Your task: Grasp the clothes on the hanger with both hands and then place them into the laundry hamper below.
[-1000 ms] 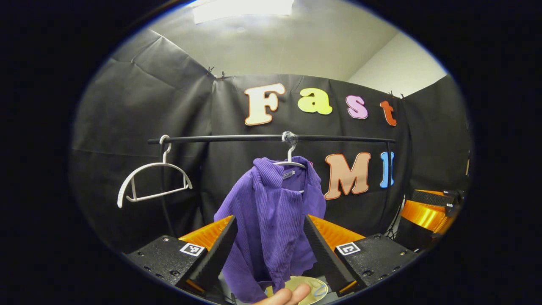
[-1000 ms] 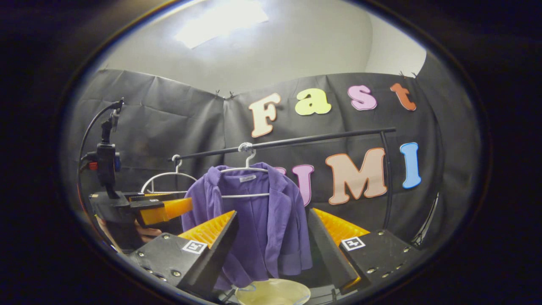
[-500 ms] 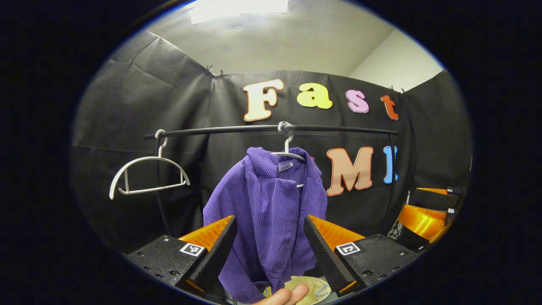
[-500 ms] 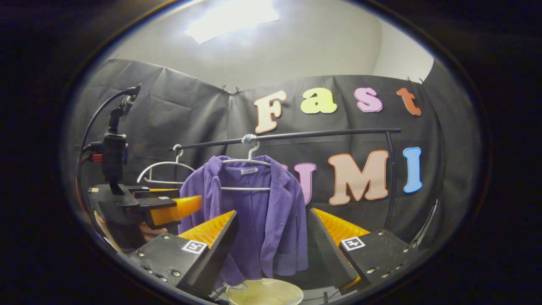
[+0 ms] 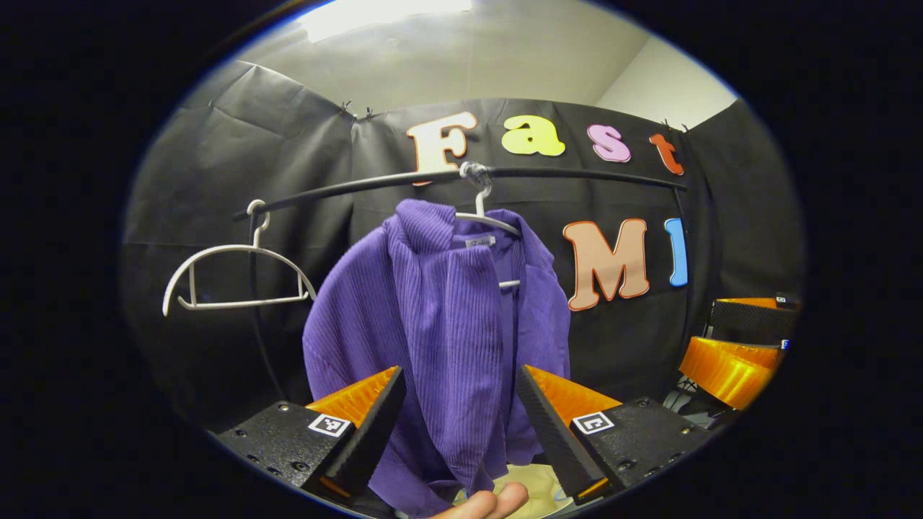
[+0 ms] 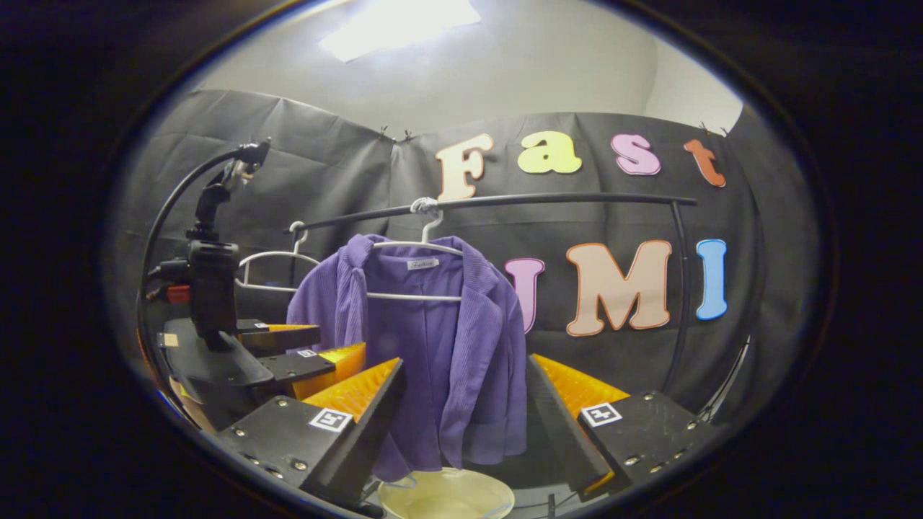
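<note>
A purple ribbed jacket point(image 5: 447, 324) point(image 6: 425, 339) hangs on a white hanger point(image 5: 490, 216) point(image 6: 422, 249) from the black rail point(image 5: 577, 175) point(image 6: 562, 200). My left gripper point(image 5: 458, 382) stands open just before the jacket's front, apart from the cloth. My right gripper point(image 6: 465, 375) is open too, farther back, with the jacket seen between its fingers. In the right gripper view the left gripper point(image 6: 317, 353) shows at the left, beside the jacket's sleeve. The pale yellow hamper point(image 6: 447, 494) point(image 5: 530, 479) sits below the jacket.
An empty white hanger point(image 5: 231, 277) point(image 6: 270, 270) hangs at the rail's left end. The rail's upright post point(image 6: 678, 295) stands at the right. A fingertip point(image 5: 487, 502) shows at the bottom of the left gripper view. The right gripper's orange finger point(image 5: 728, 364) shows at the right there.
Both grippers have moved closer to the jacket, the left one more; the jacket and rail now sit larger and higher in each view. Both stay open.
</note>
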### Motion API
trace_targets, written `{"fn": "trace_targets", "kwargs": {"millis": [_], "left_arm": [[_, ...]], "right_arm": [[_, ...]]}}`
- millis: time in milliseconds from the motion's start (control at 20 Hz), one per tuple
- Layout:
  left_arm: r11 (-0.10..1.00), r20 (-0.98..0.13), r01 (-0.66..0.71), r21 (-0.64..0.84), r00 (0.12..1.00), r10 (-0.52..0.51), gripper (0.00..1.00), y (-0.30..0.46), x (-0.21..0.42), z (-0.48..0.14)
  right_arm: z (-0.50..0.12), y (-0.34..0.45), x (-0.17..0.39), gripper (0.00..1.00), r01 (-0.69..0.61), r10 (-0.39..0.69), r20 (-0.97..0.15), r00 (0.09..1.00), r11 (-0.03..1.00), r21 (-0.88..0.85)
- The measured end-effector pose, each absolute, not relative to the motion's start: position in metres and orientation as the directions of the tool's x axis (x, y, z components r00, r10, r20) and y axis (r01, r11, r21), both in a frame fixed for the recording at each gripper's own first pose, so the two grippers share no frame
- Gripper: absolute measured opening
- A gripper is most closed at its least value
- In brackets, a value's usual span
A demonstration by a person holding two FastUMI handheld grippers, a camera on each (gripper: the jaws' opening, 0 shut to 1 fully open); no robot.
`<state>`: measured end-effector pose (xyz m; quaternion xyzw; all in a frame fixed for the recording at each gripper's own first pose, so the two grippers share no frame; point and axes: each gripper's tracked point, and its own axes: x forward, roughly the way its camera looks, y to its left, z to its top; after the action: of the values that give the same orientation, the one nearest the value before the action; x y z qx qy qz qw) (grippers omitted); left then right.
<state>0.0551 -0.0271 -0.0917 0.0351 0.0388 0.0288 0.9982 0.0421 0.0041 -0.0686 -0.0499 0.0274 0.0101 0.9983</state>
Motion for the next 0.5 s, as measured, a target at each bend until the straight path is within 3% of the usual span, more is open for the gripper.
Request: {"fn": "trace_targets", "kwargs": {"millis": [50,350,450,500], "left_arm": [[0.996,-0.079,-0.057,0.068,0.995,0.063,0.95,-0.027,0.06,-0.095],[0.993,-0.061,-0.081,0.081,0.994,0.086,0.96,-0.026,0.098,-0.107],[0.994,-0.053,-0.068,0.085,0.996,0.073,0.87,-0.029,0.112,-0.109],[0.992,-0.057,-0.083,0.091,0.994,0.088,0.77,-0.026,0.116,-0.11]], "right_arm": [[-0.074,0.004,0.047,0.99,-0.028,0.022,-0.065,0.998,0.995,-0.097],[-0.112,-0.004,0.079,0.99,-0.054,0.045,-0.124,0.991,0.996,-0.071],[-0.122,-0.006,0.092,0.95,-0.061,0.051,-0.132,0.99,0.995,-0.076],[-0.127,-0.006,0.099,0.95,-0.066,0.056,-0.138,0.989,0.995,-0.071]]}}
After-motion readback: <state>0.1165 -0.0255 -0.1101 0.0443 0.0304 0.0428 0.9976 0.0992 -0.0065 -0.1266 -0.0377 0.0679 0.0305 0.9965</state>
